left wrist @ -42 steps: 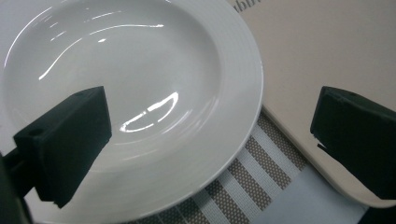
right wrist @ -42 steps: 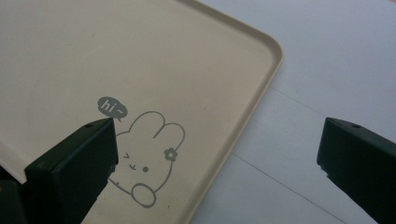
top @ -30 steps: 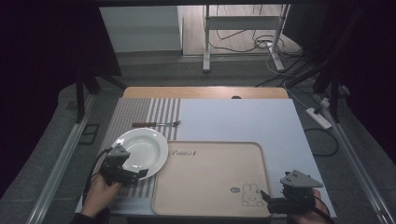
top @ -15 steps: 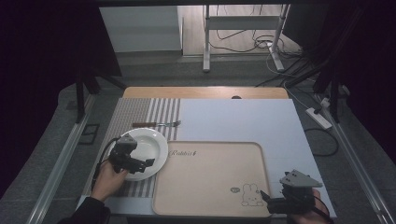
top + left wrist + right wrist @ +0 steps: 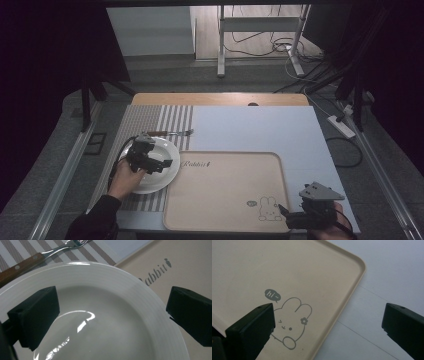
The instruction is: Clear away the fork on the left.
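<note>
A white plate (image 5: 157, 177) rests on the striped placemat (image 5: 150, 120) at the table's left. My left gripper (image 5: 165, 164) hovers over the plate, open, its jaws pointing toward the beige rabbit tray (image 5: 225, 190). In the left gripper view the gripper (image 5: 112, 302) spans the plate (image 5: 105, 322), one jaw over the bowl and the other past the rim above the tray (image 5: 180, 265). My right gripper (image 5: 286, 212) is open at the tray's near right corner. In the right gripper view the gripper (image 5: 329, 312) straddles the tray's edge (image 5: 347, 292), with nothing between the jaws.
A wooden-handled fork (image 5: 167, 133) lies on the placemat just beyond the plate, and shows close by in the left gripper view as the fork (image 5: 37, 257). The pale tabletop (image 5: 260, 125) stretches beyond the tray. Cables and table legs are on the floor farther back.
My left gripper has moved forward and to the right, from the plate's near left edge to over its middle. The right gripper has stayed put.
</note>
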Demonstrator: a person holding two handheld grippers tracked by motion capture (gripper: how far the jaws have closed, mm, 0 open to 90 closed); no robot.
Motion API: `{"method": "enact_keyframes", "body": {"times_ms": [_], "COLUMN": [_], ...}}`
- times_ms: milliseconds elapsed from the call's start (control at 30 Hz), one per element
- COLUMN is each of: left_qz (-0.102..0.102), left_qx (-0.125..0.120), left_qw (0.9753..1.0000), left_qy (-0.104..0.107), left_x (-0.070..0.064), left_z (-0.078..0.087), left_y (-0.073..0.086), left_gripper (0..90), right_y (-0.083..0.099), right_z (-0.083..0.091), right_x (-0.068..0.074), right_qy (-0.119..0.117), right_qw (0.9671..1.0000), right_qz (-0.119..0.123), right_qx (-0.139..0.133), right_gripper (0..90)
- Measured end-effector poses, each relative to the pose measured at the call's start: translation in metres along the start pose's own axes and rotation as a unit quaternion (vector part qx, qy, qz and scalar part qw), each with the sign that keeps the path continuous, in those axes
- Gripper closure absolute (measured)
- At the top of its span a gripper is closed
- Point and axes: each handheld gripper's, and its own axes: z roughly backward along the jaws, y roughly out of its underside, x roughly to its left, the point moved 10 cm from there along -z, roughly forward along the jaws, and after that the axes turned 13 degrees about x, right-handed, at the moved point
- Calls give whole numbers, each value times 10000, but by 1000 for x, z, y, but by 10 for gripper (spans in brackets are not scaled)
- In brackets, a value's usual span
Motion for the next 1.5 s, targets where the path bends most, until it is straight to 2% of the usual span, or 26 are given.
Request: {"method": "enact_keyframes", "body": {"times_ms": [167, 533, 800, 900, 1033, 1167, 1267, 1333, 1433, 1500], "left_qz": [-52, -134, -51, -29, 17, -27, 21, 27, 32, 80], "left_qx": [24, 119, 164, 159, 151, 179, 171, 206, 301, 347], "left_qw": [10000, 9998, 9999, 9998, 9998, 9998, 9998, 9996, 9988, 9983], "left_qy": [-13, -21, -11, 118, 150, 21, -35, -171, -390, -463], "left_x": [5, 14, 20, 24, 27, 33, 40, 46, 57, 64], "left_z": [-7, -21, -27, -30, -33, -36, -35, -34, -34, -34], "left_y": [-14, -30, -46, -54, -58, -62, -64, -64, -63, -62], "left_gripper": [0, 0, 0, 1, 1, 1, 3, 22, 81, 156], "right_y": [0, 1, 1, 1, 1, 1, 1, 1, 1, 1], "right_z": [0, -1, -1, -1, -1, -2, -2, -2, -2, -2], "right_x": [0, 1, 1, 1, 1, 1, 1, 2, 2, 2], "right_qy": [-1, -28, -33, -38, -40, -56, -60, -61, -63, -64], "right_qw": [10000, 10000, 10000, 10000, 9999, 9999, 9999, 9999, 9999, 9999], "right_qz": [12, 19, 32, 33, 49, 65, 70, 72, 70, 70], "right_qx": [12, 49, 64, 69, 78, 74, 77, 82, 91, 96], "right_gripper": [0, 0, 0, 0, 0, 0, 0, 0, 0, 0]}}
